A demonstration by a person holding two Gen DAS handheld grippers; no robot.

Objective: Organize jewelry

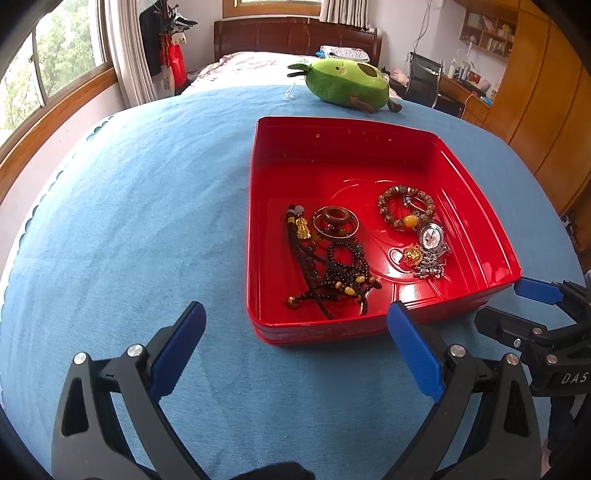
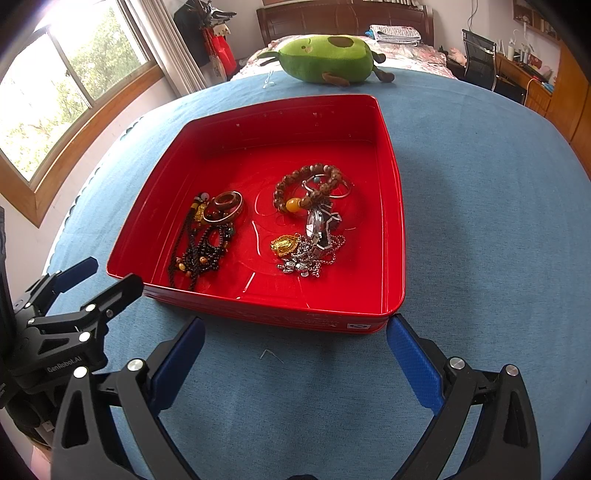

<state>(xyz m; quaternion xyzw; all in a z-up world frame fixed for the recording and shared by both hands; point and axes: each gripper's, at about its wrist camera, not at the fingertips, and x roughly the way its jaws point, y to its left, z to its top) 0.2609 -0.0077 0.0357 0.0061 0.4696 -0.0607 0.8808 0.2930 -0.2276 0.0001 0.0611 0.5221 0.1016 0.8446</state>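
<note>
Both grippers, left [image 1: 295, 332] and right [image 2: 295, 339], we hold wide apart, empty, just before the red tray [image 2: 395, 206]. Bracelets [image 2: 310, 188] and necklaces [image 2: 199, 251] lie inside it.

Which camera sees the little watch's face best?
The left wrist view: the watch lies in the red tray with its white dial facing the camera. The right wrist view shows it edge-on, dial hidden.

Bedroom. Wood-framed window [image 1: 55, 70] at left admits daylight; curtain [image 1: 129, 55] beside it. Dark wooden headboard [image 1: 295, 35] at rear wall. Desk chair [image 1: 424, 77], wall shelves [image 1: 487, 31], wooden wardrobe [image 1: 546, 92] at right.
</note>
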